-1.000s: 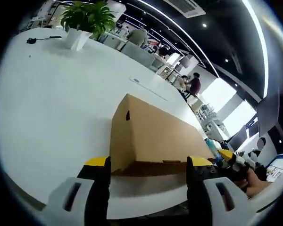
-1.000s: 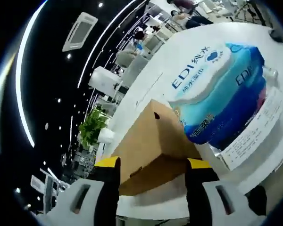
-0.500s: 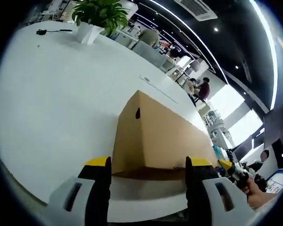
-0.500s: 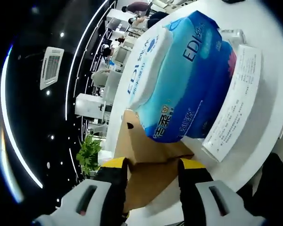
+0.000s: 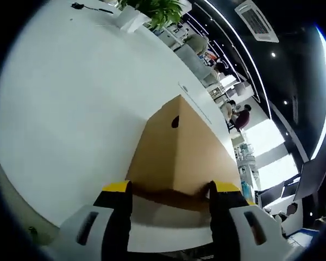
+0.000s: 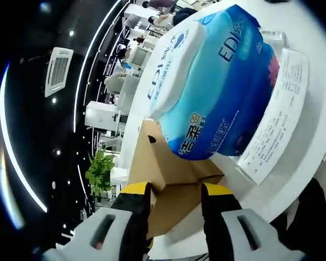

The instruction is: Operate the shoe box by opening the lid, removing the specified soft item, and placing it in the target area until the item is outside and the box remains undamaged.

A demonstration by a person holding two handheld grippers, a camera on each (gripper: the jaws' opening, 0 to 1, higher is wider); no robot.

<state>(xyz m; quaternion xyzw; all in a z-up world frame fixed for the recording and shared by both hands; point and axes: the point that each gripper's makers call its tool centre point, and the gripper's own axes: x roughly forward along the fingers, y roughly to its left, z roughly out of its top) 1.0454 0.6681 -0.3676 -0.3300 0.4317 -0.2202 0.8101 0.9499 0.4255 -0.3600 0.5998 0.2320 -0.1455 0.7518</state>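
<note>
— What can we read here?
— We read "EDI" twice on the blue tissue pack [image 6: 217, 92]. The Chinese characters and the white sheet's [image 6: 277, 119] print are too small for us.

Right gripper [image 6: 174, 191] jaws straddling shoe box [image 6: 163, 168] edge — tissue pack [image 6: 217, 92] beside.

Shoe box [image 5: 179, 155] on the table [image 5: 70, 92], tissue pack [image 6: 217, 87] just beside it, potted plant [image 5: 152, 11] far behind

Left tool [image 5: 169, 187], right tool [image 6: 175, 187], black jaws, yellow tips, grey bodies
</note>
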